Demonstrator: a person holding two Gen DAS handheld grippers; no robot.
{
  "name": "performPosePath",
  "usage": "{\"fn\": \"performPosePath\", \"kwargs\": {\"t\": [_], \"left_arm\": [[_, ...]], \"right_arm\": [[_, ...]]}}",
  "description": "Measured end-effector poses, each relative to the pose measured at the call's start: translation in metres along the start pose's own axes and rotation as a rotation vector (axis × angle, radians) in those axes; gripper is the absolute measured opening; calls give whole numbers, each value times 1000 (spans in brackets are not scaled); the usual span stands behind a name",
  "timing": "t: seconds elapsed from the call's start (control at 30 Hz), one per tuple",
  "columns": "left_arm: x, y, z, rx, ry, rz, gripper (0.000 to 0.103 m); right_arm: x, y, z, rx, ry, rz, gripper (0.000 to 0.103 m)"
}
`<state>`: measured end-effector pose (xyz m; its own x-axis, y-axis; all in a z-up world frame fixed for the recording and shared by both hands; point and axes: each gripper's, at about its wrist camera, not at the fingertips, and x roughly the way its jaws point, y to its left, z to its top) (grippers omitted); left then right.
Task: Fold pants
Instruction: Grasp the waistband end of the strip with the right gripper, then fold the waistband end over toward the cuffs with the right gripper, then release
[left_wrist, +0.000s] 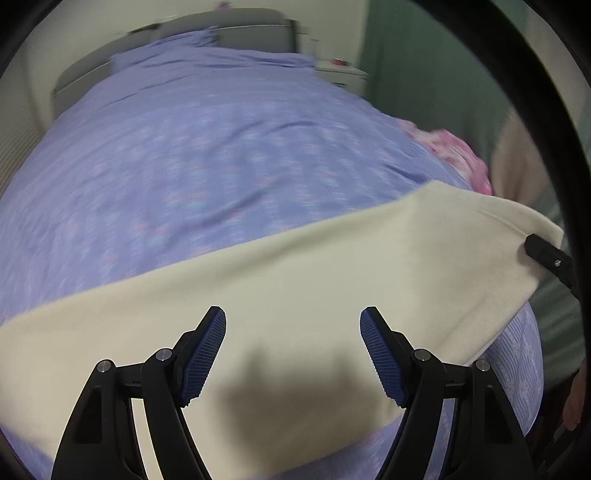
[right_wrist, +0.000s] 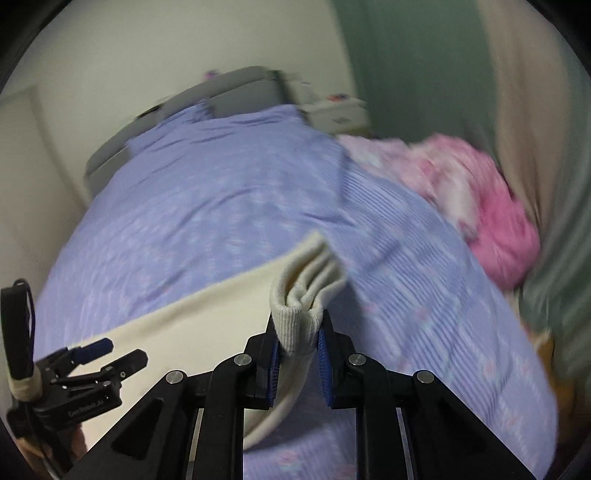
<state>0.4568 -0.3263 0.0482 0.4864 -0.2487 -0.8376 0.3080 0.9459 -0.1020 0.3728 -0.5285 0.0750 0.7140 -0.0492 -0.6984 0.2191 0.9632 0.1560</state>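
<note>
Cream pants (left_wrist: 295, 266) lie stretched as a long band across a lavender bedspread (left_wrist: 184, 147). My left gripper (left_wrist: 293, 312) hovers open just above the cloth, with nothing between its blue pads. My right gripper (right_wrist: 300, 325) is shut on the ribbed end (right_wrist: 295, 328) of the pants (right_wrist: 184, 325), which is bunched in folds and lifted off the bed. In the left wrist view the right gripper's black finger (left_wrist: 546, 254) shows at the far right end of the cloth. The right wrist view shows my left gripper (right_wrist: 122, 352) at the lower left, over the pants.
A heap of pink clothes (right_wrist: 491, 221) lies on the bed's right side, beyond the pants. A grey headboard (right_wrist: 240, 88) and a white bedside stand (right_wrist: 332, 110) are at the far end. A green curtain (right_wrist: 406, 55) hangs on the right.
</note>
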Motion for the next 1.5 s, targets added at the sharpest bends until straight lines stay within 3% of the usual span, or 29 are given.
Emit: {"fn": "performPosePath", "kwargs": {"t": [0.27, 0.6, 0.73, 0.87, 1.1, 1.33, 1.43, 1.5], "left_arm": [[-64, 110, -44, -161, -41, 118, 75], [-109, 223, -128, -306, -10, 160, 75], [-116, 253, -146, -345, 6, 160, 75], [-115, 279, -163, -361, 33, 173, 75], [-121, 316, -188, -357, 53, 203, 75], [-117, 335, -200, -359, 72, 215, 75], [-113, 334, -197, -328, 73, 233, 75], [-113, 329, -192, -284, 65, 228, 75]], "right_arm": [[-11, 132, 1, -282, -11, 102, 19], [-26, 279, -40, -523, 19, 210, 19], [-24, 327, -63, -581, 68, 262, 19], [0, 375, -103, -658, 190, 302, 19], [35, 416, -168, -746, 337, 292, 19], [48, 423, -198, -764, 420, 290, 20], [58, 418, -209, -729, 477, 293, 27], [53, 415, -211, -692, 486, 308, 38]]}}
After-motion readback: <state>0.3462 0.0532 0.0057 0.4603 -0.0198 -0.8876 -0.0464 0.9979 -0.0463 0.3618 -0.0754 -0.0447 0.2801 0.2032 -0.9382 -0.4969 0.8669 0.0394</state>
